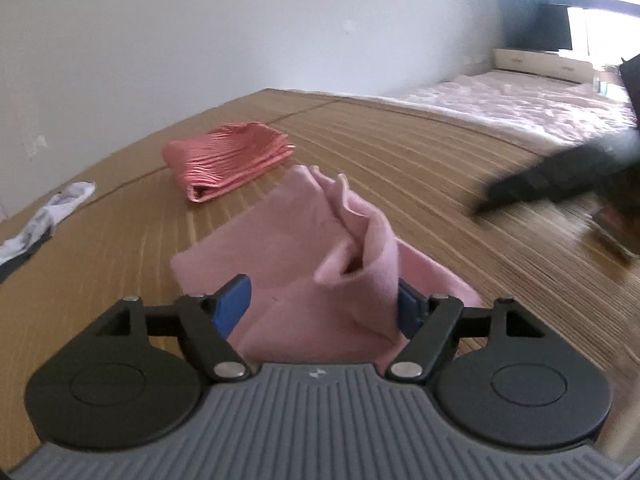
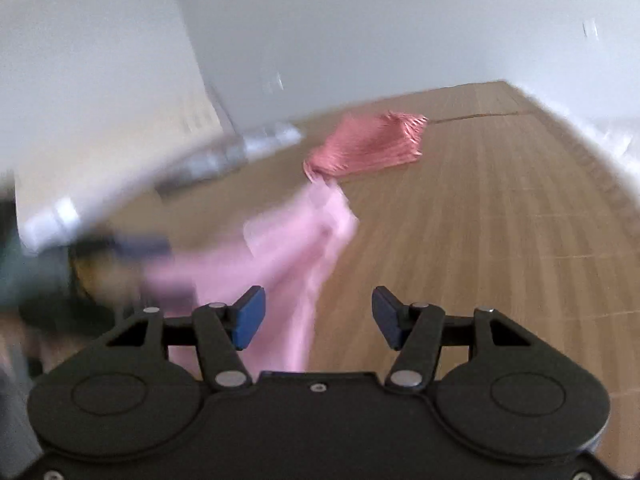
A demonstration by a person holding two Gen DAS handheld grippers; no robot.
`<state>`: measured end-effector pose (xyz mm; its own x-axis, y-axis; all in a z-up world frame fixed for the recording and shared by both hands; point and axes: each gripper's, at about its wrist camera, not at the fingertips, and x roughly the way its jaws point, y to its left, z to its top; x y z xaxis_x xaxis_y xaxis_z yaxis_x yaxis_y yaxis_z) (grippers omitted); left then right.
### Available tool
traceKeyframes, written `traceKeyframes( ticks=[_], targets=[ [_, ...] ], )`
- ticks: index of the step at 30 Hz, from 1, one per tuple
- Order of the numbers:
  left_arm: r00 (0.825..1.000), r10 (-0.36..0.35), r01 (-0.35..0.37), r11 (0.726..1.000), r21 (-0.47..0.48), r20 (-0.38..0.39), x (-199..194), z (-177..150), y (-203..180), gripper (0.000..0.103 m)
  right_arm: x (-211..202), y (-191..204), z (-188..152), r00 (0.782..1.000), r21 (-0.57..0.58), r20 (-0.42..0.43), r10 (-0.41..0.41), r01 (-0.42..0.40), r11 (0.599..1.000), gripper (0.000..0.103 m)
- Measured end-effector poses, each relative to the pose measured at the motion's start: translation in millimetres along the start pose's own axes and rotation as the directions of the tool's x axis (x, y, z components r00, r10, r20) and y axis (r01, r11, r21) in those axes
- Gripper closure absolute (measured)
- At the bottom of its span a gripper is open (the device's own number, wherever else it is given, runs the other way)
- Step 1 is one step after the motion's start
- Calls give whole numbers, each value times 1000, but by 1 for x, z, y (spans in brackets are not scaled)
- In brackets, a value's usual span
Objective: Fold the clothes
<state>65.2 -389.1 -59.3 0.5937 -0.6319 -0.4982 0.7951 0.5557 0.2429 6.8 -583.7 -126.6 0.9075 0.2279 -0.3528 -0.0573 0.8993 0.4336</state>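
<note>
A: Where is the pink cloth (image 1: 304, 264)?
B: On the woven mat (image 1: 400, 152), on the near side of the folded striped garment (image 1: 228, 160), not touching it as far as the left wrist view shows. The near end sits between the fingers of the left gripper (image 1: 324, 308).

A: Left claw state?
B: Jaws spread wide, cloth bunched in the gap. The blue pads (image 1: 234, 304) don't look pressed in, so released, not clamping.

A: Right one?
B: The right gripper (image 2: 318, 316) is also released, with nothing between its fingers. The pink cloth (image 2: 296, 248) passes just by its left finger. That view is badly motion-blurred.

A: Handling?
B: Judging by the drape, it is light, soft and floppy, with no stiffness. It buckles into a ridge in the middle, so it will slump if lifted from one point. Best grip is a flat corner or hem, not the bunched ridge.

A: Axis?
B: The long axis runs from the left gripper toward the striped garment, far end pointing at it.

A: Other stuff?
B: White sock (image 1: 48, 212) left of the striped garment.
</note>
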Motion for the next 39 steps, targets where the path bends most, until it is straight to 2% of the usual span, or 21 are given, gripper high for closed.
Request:
traceKeyframes(
  ticks=[2,3,5,8,10,12,14,16,19,22,23,24,25,27,29,31,32,33,35,37,39],
  targets=[
    [1000,-11,11,999,32,1,-7,-7,-9,24,20,-2,10,998,61,5,63,-63,996,42],
    [999,-32,32,998,46,-5,-13,-12,-16,24,32,0,13,998,64,-10,61,-60,996,42],
    [998,-60,61,995,74,-18,-17,-17,-24,24,60,7,20,999,54,-45,17,-15,998,42],
    [999,-15,23,983,183,-43,-12,-27,-33,24,94,15,28,996,17,-65,-65,67,998,44],
    [998,-2,17,971,239,-62,-9,-38,-38,24,115,20,33,990,-37,-78,-116,114,993,61],
    [996,-16,41,962,272,-91,-1,-44,-38,24,134,25,36,986,-104,-92,-137,128,986,92],
    [992,-34,67,958,278,-124,4,-51,-38,24,136,28,40,989,-138,-86,-123,110,984,92],
    [992,-53,79,970,230,-115,1,-57,-32,24,134,26,48,994,-131,-41,-102,96,987,92],
    [986,-99,117,985,128,-137,-7,-60,-16,24,155,18,46,985,-138,-52,-166,158,978,87],
    [990,-67,79,992,94,-127,-20,-62,-5,24,153,15,37,981,-165,-65,-185,172,971,64],
    [993,-57,63,996,62,-108,-28,-62,1,24,141,14,38,981,-147,-67,-183,172,974,47],
    [995,-53,55,998,29,-83,-33,-61,8,24,128,14,40,982,-126,-60,-179,171,977,44],
    [997,-55,55,998,3,-56,-37,-60,14,24,113,15,42,985,-107,-42,-165,160,981,44],
    [997,-72,72,997,-5,-18,-39,-54,17,23,79,21,39,997,-103,-36,-69,65,993,44],
    [996,-93,93,996,3,13,-38,-48,17,23,61,35,30,996,-158,-91,17,-31,987,43],
    [992,-114,114,993,11,44,-37,-42,17,23,55,50,15,989,-213,-148,19,-51,976,44],
    [991,-129,129,992,12,46,-33,-39,15,23,57,56,8,987,-231,-158,0,-37,972,56],
    [988,-149,148,989,9,35,-24,-36,11,23,60,60,2,986,-245,-164,-17,-24,969,93],
    [990,-140,140,990,21,7,-7,-36,7,23,61,61,-6,987,-224,-162,-9,-28,974,99],
    [994,-102,102,995,4,-50,6,-42,8,23,53,48,-6,990,-83,-124,65,-75,994,99],
    [993,-74,71,997,-35,-91,9,-51,17,23,47,24,-9,989,79,-97,112,-104,991,99]
  ],
)
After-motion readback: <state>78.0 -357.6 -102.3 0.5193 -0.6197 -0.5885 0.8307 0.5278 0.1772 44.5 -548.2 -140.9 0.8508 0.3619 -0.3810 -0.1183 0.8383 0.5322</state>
